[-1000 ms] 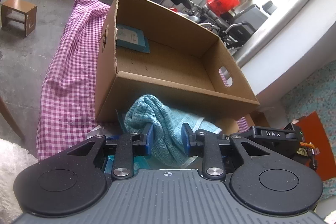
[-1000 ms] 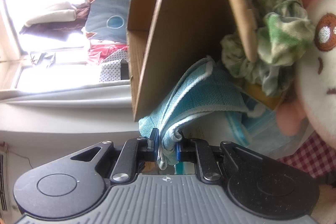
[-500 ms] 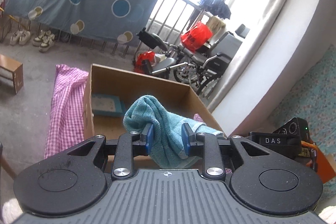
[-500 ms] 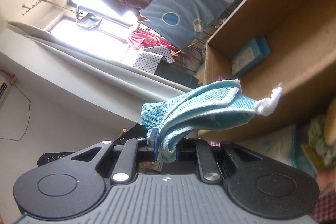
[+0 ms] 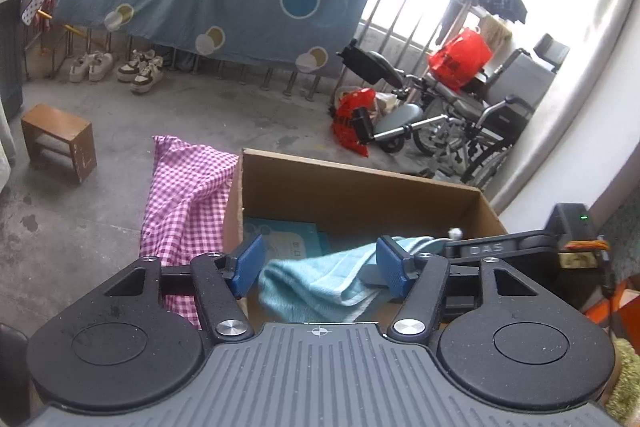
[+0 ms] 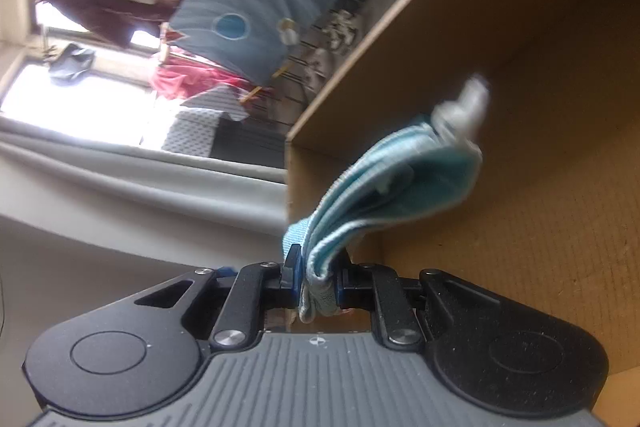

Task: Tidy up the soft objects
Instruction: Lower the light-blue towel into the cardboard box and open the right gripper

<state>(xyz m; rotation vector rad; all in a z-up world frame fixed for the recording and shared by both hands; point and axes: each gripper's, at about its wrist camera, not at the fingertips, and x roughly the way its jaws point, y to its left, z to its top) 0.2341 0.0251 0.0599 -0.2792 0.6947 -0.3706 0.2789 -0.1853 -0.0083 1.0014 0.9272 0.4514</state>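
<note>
A light blue towel (image 5: 320, 283) hangs over the open cardboard box (image 5: 360, 183). My left gripper (image 5: 320, 263) is open, its blue pads apart on either side of the towel and not pinching it. My right gripper (image 6: 316, 283) is shut on one end of the towel (image 6: 392, 183) and holds it inside the box (image 6: 540, 107), the free end with a white tag pointing into the box. The right gripper's body (image 5: 512, 251) shows at the right in the left wrist view.
A blue flat pack (image 5: 284, 239) lies on the box floor. A pink checked cloth (image 5: 184, 187) lies under and left of the box. A small wooden stool (image 5: 60, 143) stands at left, a wheelchair (image 5: 448, 107) behind the box, a wall at right.
My left gripper has opened and let go of the towel. Both grippers have moved over the box, and the right one has carried the towel's end inside it.
</note>
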